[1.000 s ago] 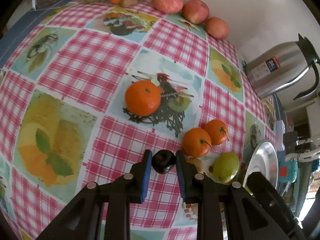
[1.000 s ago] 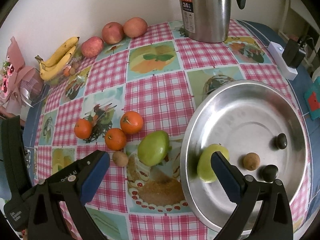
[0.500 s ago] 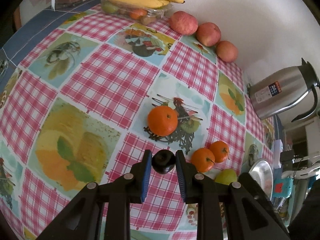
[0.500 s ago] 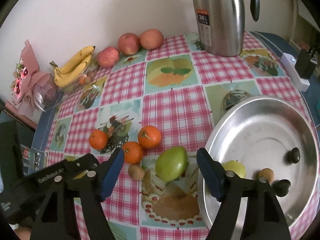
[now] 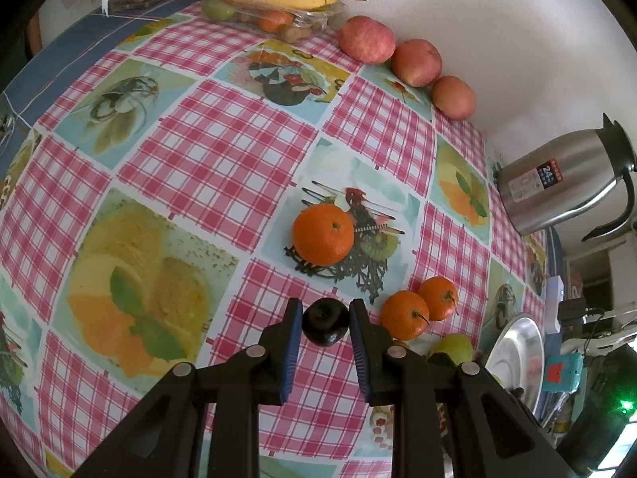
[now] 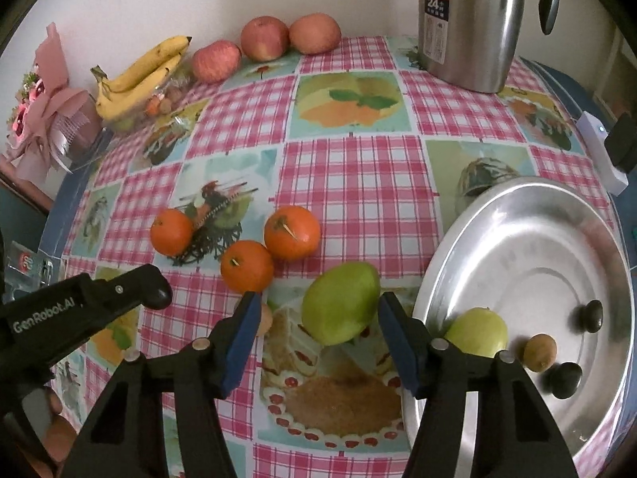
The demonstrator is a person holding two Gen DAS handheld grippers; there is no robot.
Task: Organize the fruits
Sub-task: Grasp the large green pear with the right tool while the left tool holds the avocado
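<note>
Left gripper [image 5: 324, 320]: blue pads clamped on small dark fruit [image 5: 324, 322], held above cloth, probably for carrying to steel tray [image 6: 497, 215].

Right gripper [image 6: 314, 330]: jaws wide, straddling green pear [image 6: 340, 306] just left of tray; pads not touching (likely pre-grasp).

Tray holds green fruit [image 6: 477, 330] at near-left rim, brown fruit [image 6: 539, 352], two dark fruits [image 6: 563, 380] toward near-right: apparent collecting point.

Three oranges [image 6: 247, 265] left of tray, unsorted. Apples [image 6: 264, 38], bananas [image 6: 137, 75] far-left of tray by wall. Thermos jug [image 6: 469, 20] behind tray.
</note>
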